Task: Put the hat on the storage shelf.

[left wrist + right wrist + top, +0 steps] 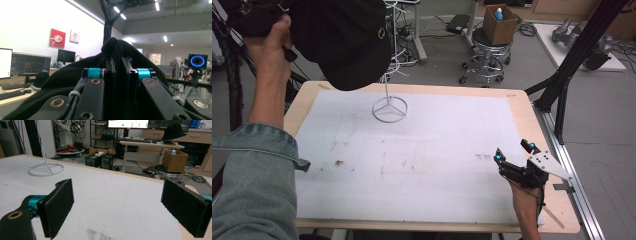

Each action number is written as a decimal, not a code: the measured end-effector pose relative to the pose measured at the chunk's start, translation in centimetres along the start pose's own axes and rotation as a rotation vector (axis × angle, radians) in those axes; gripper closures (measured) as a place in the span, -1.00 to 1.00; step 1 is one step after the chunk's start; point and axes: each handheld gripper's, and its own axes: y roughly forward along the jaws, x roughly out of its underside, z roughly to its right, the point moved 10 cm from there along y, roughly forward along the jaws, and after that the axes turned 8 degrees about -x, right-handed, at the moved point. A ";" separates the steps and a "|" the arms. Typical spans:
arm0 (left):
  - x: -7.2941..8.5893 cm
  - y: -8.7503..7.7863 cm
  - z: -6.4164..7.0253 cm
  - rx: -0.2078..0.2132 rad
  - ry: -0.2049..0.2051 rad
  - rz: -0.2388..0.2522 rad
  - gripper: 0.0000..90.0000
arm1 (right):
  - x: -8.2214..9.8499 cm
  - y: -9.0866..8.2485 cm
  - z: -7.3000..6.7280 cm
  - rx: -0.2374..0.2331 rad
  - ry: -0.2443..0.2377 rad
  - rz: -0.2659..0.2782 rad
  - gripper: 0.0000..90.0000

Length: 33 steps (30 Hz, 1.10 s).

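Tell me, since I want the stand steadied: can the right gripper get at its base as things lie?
Probably yes. The right gripper is open and holds nothing, and only bare mat lies between it and the stand's base; the cap hangs above, held by the left gripper.

High view is looking forward and down over the whole counter (522, 115). Left gripper view is riding high, facing level into the room, lens right against a black hat (120, 50). Right gripper view is skimming low across the counter, sharing the white wire stand (45, 168) with the high view.
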 end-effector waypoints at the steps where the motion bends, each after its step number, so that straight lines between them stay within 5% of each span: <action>1: 0.2 -0.2 -0.2 -0.004 -0.002 -0.001 0.83 | 0.0 0.0 0.0 -0.001 -0.004 0.000 -0.77; 9: 1.8 -1.5 -1.3 -0.059 -0.005 -0.024 0.82 | -0.2 0.8 -0.4 -0.018 -0.007 0.000 -0.77; 26: 5.5 -3.4 -2.6 -0.179 0.066 -0.144 0.79 | -0.6 3.3 -2.0 -0.078 -0.013 -0.004 -0.77; 33: 7.0 -3.6 -3.1 -0.226 0.077 -0.179 0.76 | -0.6 4.2 -2.1 -0.097 0.027 -0.007 -0.77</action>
